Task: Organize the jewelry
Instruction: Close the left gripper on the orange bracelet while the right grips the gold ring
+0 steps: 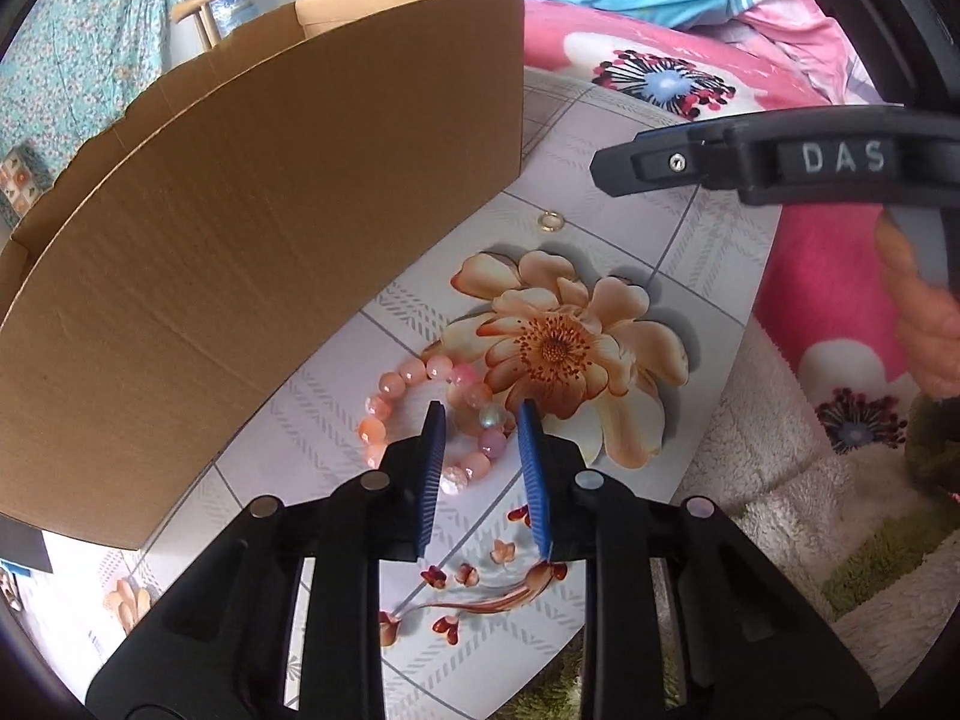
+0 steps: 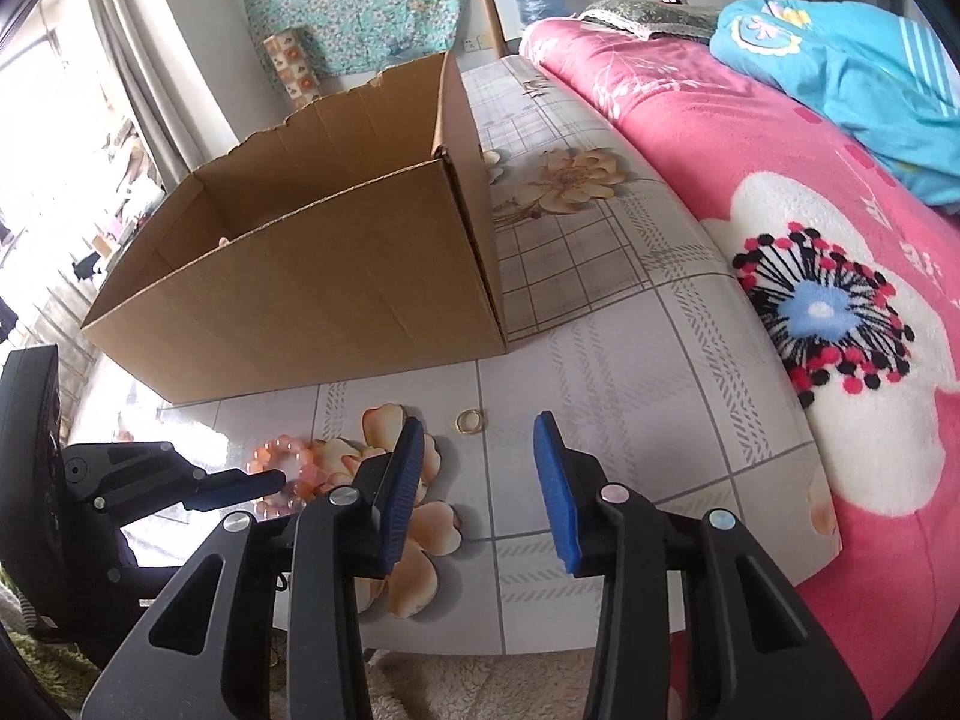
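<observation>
Bracelet: the pink bead bracelet [image 1: 429, 420] lies flat on the desk [image 1: 630, 252] as a ring of beads, directly under the left gripper [image 1: 477, 420]; its right-hand arc sits between the two blue fingers.
Left gripper: pointing steeply down, jaws narrowed around that arc of beads; whether the pads already press the beads I cannot tell, so I judge this a grasp in the making.
Nearer hand: the left, by far; from the right wrist view the bracelet [image 2: 282, 471] lies off to the left of the right gripper [image 2: 477, 438].
Gold ring: a small gold ring [image 2: 470, 421] lies on the desk just ahead of the right gripper, between its finger lines.
Right gripper: jaws apart, nothing between them, hovering above the desk.
Box: the open cardboard box [image 2: 336, 294] stands just beyond and left of both grippers, its near wall the obstacle to lift over.
Bed: pink blanket [image 2: 780, 240] to the right.
</observation>
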{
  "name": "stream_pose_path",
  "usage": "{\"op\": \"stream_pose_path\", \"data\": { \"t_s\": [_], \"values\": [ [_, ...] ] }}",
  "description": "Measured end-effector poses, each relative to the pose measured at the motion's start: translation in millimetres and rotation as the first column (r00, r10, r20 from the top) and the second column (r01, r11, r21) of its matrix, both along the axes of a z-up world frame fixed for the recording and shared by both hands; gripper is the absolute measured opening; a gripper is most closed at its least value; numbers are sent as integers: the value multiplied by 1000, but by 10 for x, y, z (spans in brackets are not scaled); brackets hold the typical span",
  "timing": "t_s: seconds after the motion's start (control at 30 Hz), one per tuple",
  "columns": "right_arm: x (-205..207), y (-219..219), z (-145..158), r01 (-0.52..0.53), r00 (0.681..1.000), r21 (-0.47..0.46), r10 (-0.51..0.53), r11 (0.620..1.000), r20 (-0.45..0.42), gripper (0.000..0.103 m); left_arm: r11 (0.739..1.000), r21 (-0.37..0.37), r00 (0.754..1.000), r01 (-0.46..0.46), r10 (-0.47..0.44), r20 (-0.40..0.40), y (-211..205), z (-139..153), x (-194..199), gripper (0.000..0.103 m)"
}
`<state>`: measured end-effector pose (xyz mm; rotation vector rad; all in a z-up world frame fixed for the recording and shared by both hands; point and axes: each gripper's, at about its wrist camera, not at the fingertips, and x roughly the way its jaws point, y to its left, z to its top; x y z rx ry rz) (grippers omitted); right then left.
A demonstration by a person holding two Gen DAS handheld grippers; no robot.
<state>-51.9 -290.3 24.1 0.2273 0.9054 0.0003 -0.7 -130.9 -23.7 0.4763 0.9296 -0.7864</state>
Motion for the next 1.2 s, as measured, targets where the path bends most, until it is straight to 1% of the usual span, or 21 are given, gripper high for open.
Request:
{"op": "stream_pose_path", "data": {
  "t_s": [0.17, 0.3, 0.47, 0.67, 0.8, 0.9, 1.2],
  "values": [
    [86, 99, -45, -37, 999, -61, 36, 997, -8, 30, 1000, -20, 1000, -23, 23, -13, 34, -18, 67, 9],
    [184, 185, -95, -69, 998, -112, 67, 991, -23, 27, 999, -32, 999, -42, 41, -29, 105, -11, 108, 8],
    [268, 268, -149, -88, 996, -152, 83, 985, -36, 24, 998, -38, 998, -55, 54, -35, 142, -5, 113, 8],
    [322, 310, -251, -87, 995, -186, 76, 979, -64, 16, 997, -46, 998, -58, 56, -42, 150, -5, 125, 8],
    [316, 299, -280, -86, 995, -186, 74, 979, -69, 11, 997, -47, 997, -58, 56, -43, 146, -1, 127, 8],
    [306, 307, -279, -87, 995, -188, 76, 978, -67, 11, 997, -49, 997, -60, 58, -46, 148, 1, 131, 8],
    [288, 211, -248, -69, 997, -150, 61, 986, -55, 11, 996, -62, 997, -66, 62, -55, 164, 8, 149, 8]
  ]
}}
